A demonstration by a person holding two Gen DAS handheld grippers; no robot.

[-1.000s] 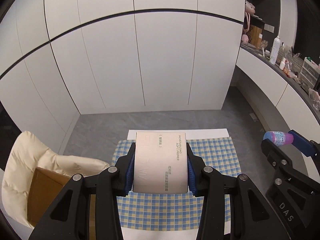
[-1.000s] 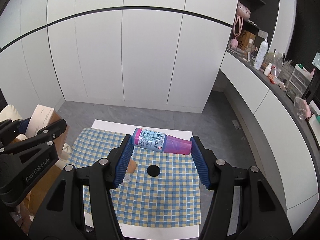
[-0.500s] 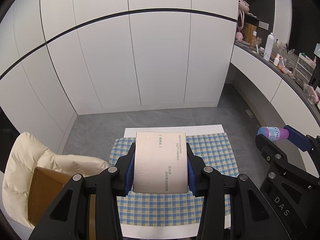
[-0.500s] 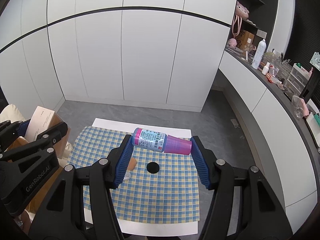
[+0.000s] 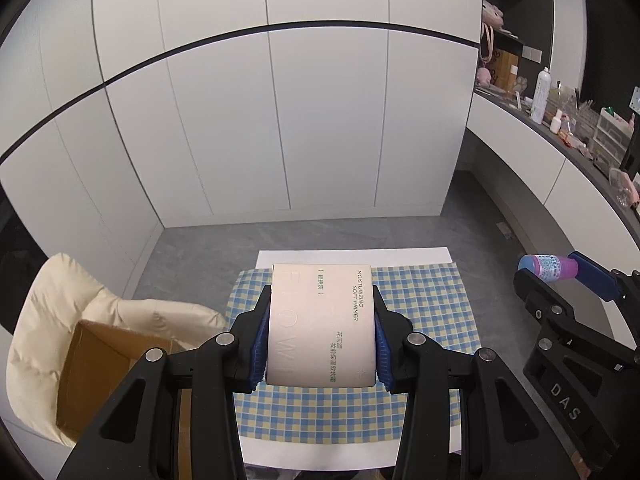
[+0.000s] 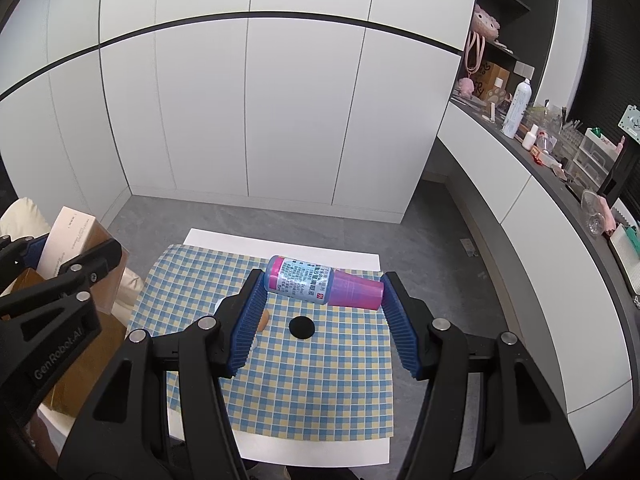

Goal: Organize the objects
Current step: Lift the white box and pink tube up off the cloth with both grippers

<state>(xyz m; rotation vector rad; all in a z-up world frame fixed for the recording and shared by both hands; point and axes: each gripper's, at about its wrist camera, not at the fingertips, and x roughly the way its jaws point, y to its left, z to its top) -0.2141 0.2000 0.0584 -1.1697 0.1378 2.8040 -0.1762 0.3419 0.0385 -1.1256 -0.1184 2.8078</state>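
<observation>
The left gripper has its jaws clamped on a beige box, held above the checked cloth. The right gripper grips a pink bottle end to end, above a black disc on the counter.

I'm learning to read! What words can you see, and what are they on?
"MOISTURIZING SOFT PRIMER": on the pale box that the left tool holds.
"DAS": on the right tool's arm.
"GenRobot.AI": on the left tool's arm.
The box's other print and the pink bottle's label: too small to read.
</observation>
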